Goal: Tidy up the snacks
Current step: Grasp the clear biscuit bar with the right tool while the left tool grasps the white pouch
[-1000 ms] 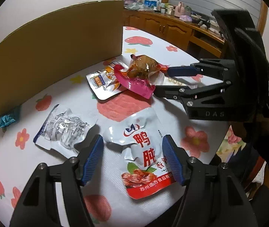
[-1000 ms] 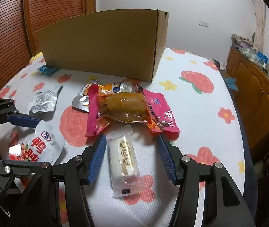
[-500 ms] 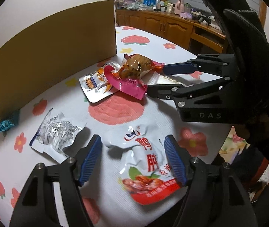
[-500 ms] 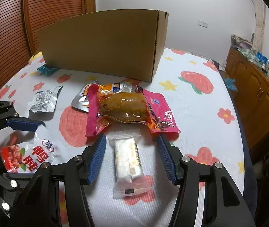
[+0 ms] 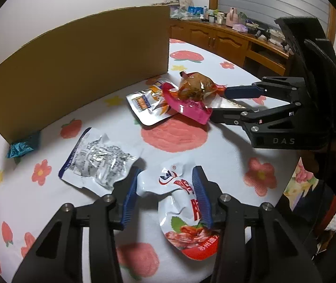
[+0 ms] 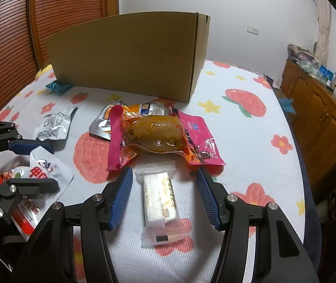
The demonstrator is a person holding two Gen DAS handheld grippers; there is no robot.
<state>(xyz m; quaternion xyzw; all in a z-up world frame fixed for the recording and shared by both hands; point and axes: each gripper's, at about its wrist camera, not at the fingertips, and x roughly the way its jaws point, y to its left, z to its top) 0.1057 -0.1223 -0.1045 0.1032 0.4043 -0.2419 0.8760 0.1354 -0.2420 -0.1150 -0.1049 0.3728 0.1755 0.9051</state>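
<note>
My left gripper (image 5: 165,197) is closing around a white and red snack pouch (image 5: 182,214), which crumples between the blue pads; it also shows in the right wrist view (image 6: 38,174). My right gripper (image 6: 165,198) is open, its pads either side of a clear-wrapped white biscuit (image 6: 161,200) lying on the cloth. Beyond it lies a heap: an orange chicken pack (image 6: 153,133) on a pink pouch (image 6: 201,141) and a silver pouch (image 6: 102,125). A silver crumpled pouch (image 5: 97,160) lies left of my left gripper.
A large brown cardboard box (image 6: 130,56) stands at the back of the flower-print tablecloth (image 6: 250,141). A small teal packet (image 5: 21,147) lies against its corner. A wooden sideboard (image 6: 321,108) stands to the right, beyond the table edge.
My left gripper has narrowed on the white and red pouch, which now buckles between the pads. My right gripper has stayed open around the biscuit, which has shifted slightly.
</note>
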